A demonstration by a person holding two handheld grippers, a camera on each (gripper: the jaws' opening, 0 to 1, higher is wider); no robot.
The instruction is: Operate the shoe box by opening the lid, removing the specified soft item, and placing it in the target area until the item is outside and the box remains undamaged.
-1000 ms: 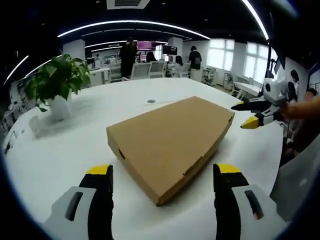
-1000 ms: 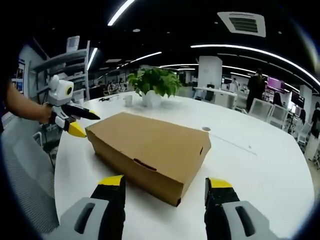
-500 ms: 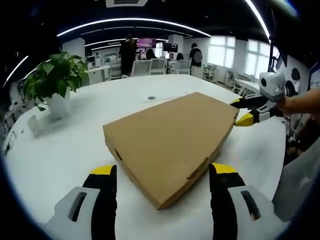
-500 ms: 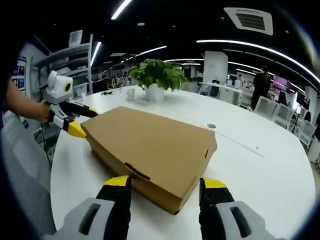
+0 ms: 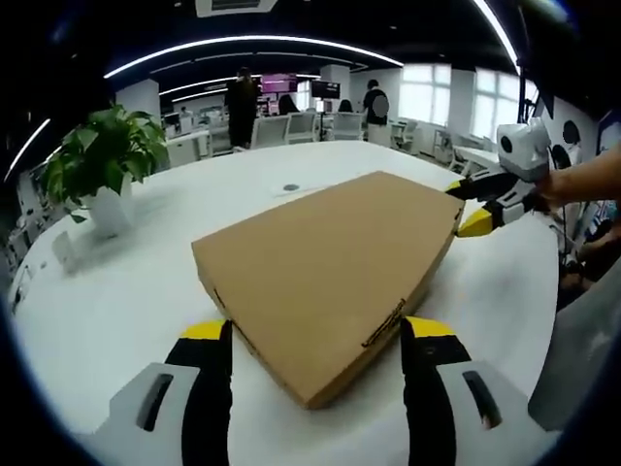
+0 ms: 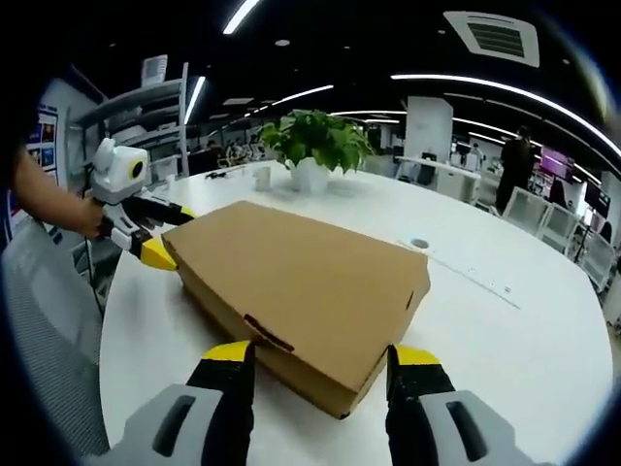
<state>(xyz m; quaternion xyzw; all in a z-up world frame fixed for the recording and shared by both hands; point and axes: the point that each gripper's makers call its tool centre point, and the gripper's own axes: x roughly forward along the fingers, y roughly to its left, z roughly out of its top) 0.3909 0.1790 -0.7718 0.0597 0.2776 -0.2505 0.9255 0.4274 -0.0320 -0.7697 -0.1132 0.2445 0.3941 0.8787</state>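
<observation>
A shut brown cardboard shoe box [image 5: 325,257] lies flat on the white round table [image 5: 126,291]. My left gripper [image 5: 316,332] is open, and the box's near corner reaches in between its yellow-tipped jaws. In the left gripper view my right gripper [image 5: 466,209] comes in from the right, held by a hand, with its jaws at the box's far right corner. In the right gripper view the box [image 6: 301,277] points a corner between the jaws of my open right gripper [image 6: 320,355]. The left gripper [image 6: 167,236] sits at the box's left corner. The box's contents are hidden.
A potted plant [image 5: 102,160] in a white pot stands at the table's far left, with a small white cup [image 6: 262,178] near it. A round grommet [image 5: 291,187] is set in the tabletop beyond the box. Office chairs and people stand behind. A grey chair [image 6: 44,320] is at the table's edge.
Both grippers have come closer to the box, so its corners now lie between their jaws. The box has stayed shut and kept its place.
</observation>
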